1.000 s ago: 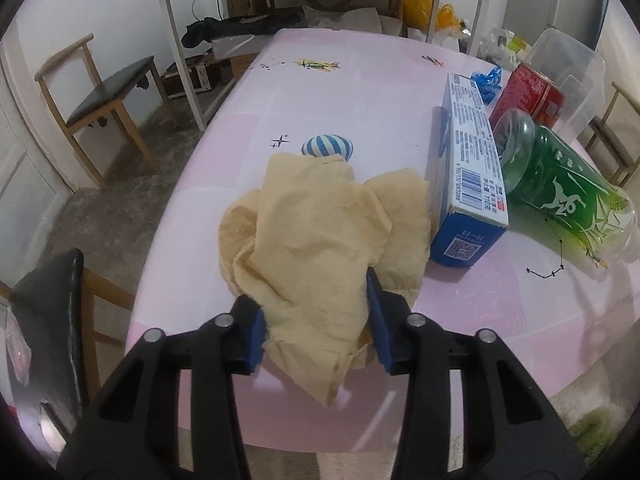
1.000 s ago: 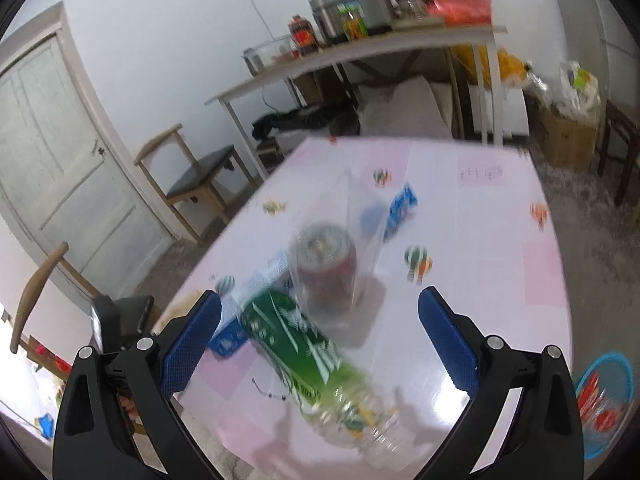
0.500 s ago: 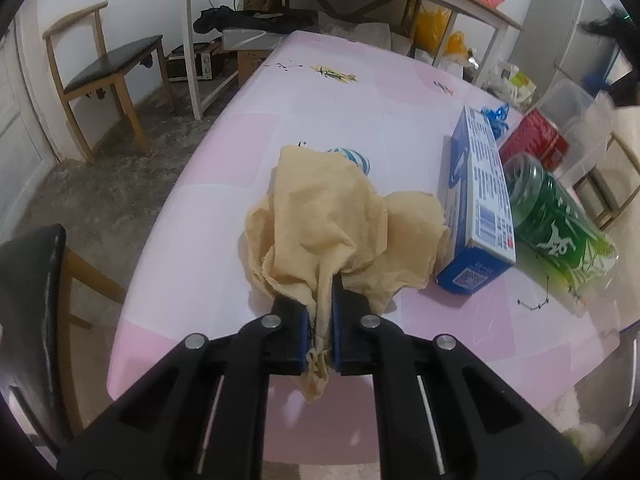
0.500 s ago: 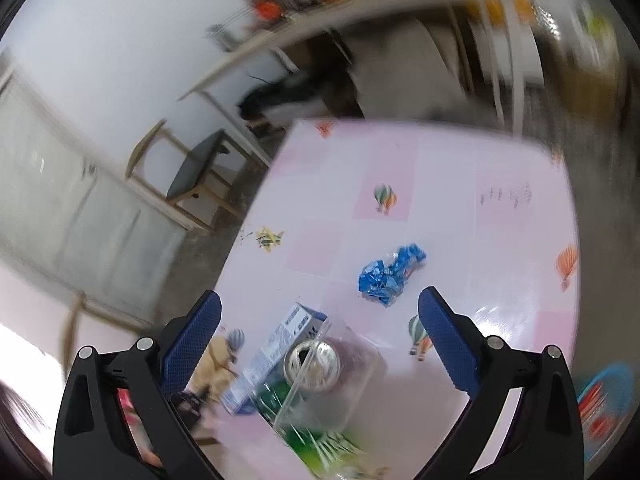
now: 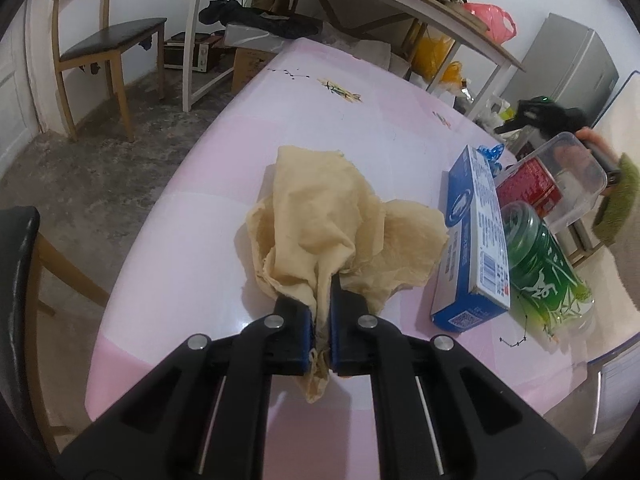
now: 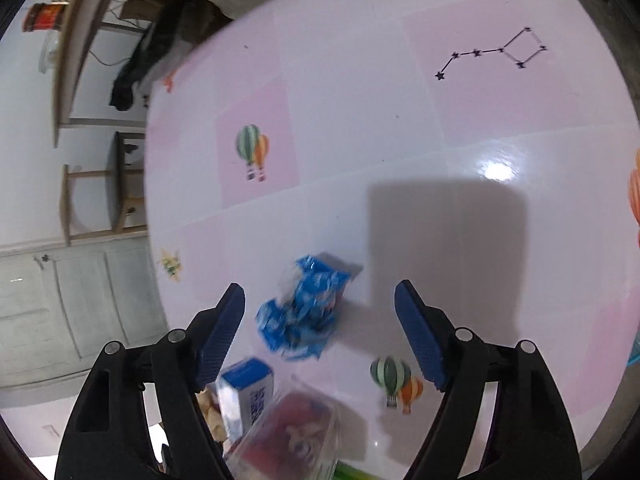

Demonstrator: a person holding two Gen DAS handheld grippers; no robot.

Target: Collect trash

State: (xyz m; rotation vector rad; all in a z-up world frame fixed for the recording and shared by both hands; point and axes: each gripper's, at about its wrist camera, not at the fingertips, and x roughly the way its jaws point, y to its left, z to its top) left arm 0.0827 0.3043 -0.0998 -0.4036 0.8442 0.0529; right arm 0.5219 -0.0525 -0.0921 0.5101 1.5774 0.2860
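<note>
L gripper (image 5: 320, 322) clamped on tan paper (image 5: 320, 216), R gripper (image 6: 320, 322) wide apart over blue wrapper (image 6: 302, 308); labels unreadable.

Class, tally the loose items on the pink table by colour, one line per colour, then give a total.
Tan: 1, crumpled paper
Blue: 2, box, wrapper
Green: 1, bottle
Red: 1, can
Clear: 1, container
Total: 6
</note>
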